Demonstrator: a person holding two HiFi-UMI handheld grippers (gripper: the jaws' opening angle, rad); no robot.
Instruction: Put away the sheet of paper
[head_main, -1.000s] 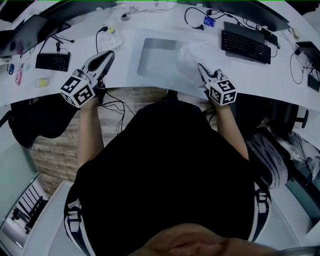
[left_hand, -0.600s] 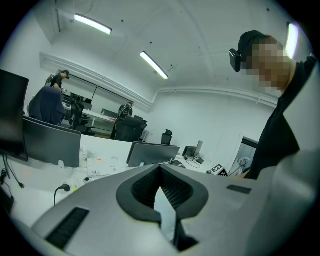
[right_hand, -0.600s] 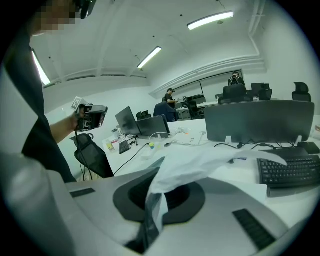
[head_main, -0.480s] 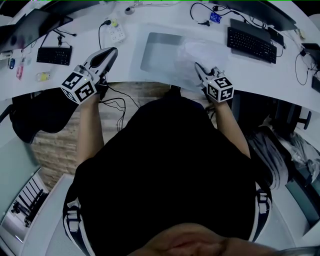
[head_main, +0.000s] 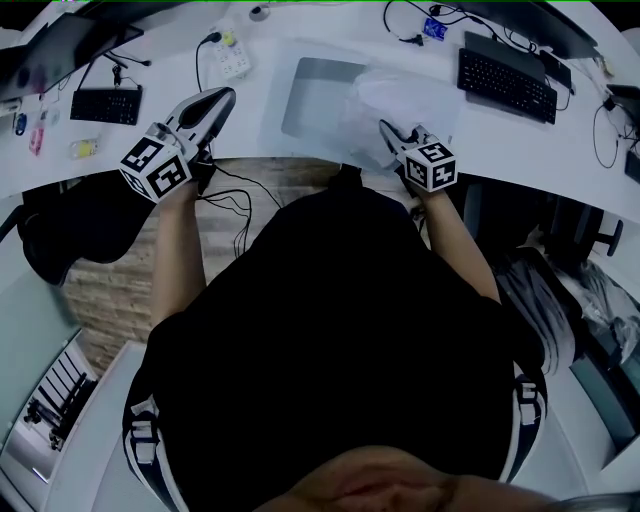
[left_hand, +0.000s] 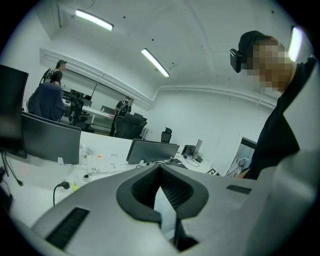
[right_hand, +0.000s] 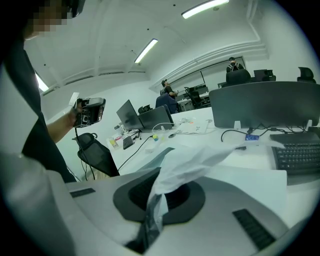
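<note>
White sheet of paper (head_main: 402, 98) is clamped at its near edge in the right gripper's (head_main: 390, 138) jaws, bunched above the worktop (head_main: 300, 160). Left gripper's (head_main: 215, 100) jaws are kept together, empty. Stowing is judged still undone.

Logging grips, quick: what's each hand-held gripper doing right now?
Left hand-held gripper: closed, empty.
Right hand-held gripper: closed on the sheet of paper.
</note>
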